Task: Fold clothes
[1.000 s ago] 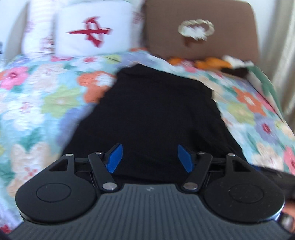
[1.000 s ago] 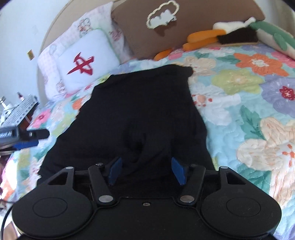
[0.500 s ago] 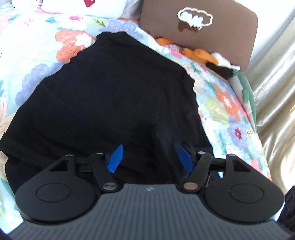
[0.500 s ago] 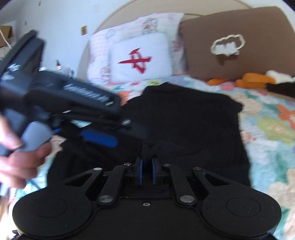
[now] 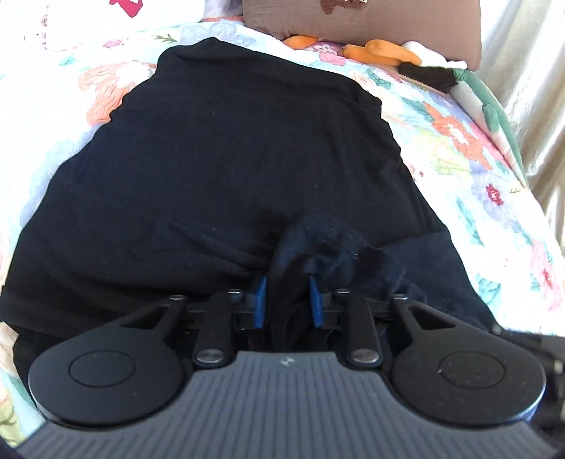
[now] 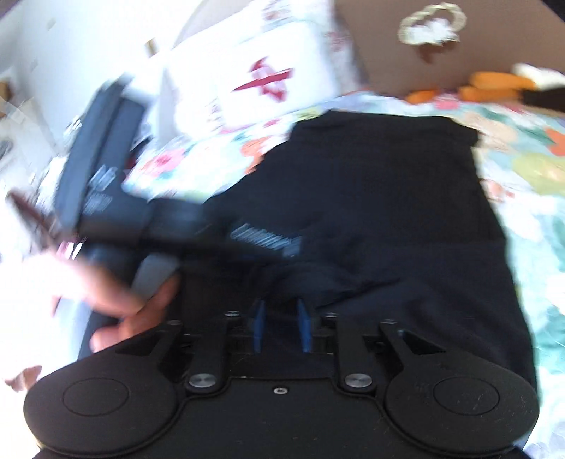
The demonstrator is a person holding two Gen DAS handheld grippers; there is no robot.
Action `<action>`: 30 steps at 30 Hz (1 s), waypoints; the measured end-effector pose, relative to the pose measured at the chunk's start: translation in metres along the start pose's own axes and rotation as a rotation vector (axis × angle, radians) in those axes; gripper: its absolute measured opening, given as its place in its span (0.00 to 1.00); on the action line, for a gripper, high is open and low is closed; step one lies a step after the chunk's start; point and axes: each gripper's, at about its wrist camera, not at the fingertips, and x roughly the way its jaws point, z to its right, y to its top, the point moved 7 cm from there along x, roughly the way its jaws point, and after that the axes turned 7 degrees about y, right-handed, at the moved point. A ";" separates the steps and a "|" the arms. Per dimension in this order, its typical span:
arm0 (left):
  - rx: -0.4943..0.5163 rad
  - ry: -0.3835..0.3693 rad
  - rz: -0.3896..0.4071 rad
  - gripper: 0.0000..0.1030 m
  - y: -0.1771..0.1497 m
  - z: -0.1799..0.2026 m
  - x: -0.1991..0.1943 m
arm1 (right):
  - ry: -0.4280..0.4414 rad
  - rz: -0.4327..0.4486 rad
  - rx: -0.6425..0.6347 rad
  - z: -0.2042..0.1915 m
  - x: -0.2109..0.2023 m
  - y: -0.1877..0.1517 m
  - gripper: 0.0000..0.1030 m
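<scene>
A black garment (image 5: 229, 159) lies spread on the floral quilt (image 5: 459, 148), its near edge rumpled. My left gripper (image 5: 287, 300) is down at that edge. Its jaws are closing, and a raised bunch of the black cloth fills the gap between the blue pads (image 5: 260, 300). In the blurred right wrist view the same garment (image 6: 406, 212) stretches ahead of my right gripper (image 6: 281, 328). Those jaws are opening, and the blue pads (image 6: 303, 328) stand apart over dark cloth. A person's hand (image 6: 120, 303) holds the left tool at the left of that view.
A brown pillow (image 5: 388, 21) and a white pillow with a red mark (image 6: 268, 81) stand at the head of the bed. An orange, black and white plush toy (image 5: 381, 53) lies below the brown pillow. A pale curtain (image 5: 529, 70) hangs along the right side.
My left gripper sank to the garment's near edge and its wide jaws closed onto a bunch of cloth. My right jaws shut on a fold, then parted again. The left tool swung across the right view.
</scene>
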 end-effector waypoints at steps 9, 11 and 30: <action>-0.017 -0.005 -0.001 0.23 -0.002 0.000 0.002 | 0.017 0.098 0.307 0.057 0.020 0.020 0.51; -0.026 -0.015 0.005 0.23 -0.001 0.000 0.002 | 0.033 0.094 0.283 0.057 0.027 0.024 0.25; -0.247 0.290 -0.116 0.74 -0.002 -0.102 -0.010 | -0.446 0.308 0.042 0.078 -0.138 0.047 0.05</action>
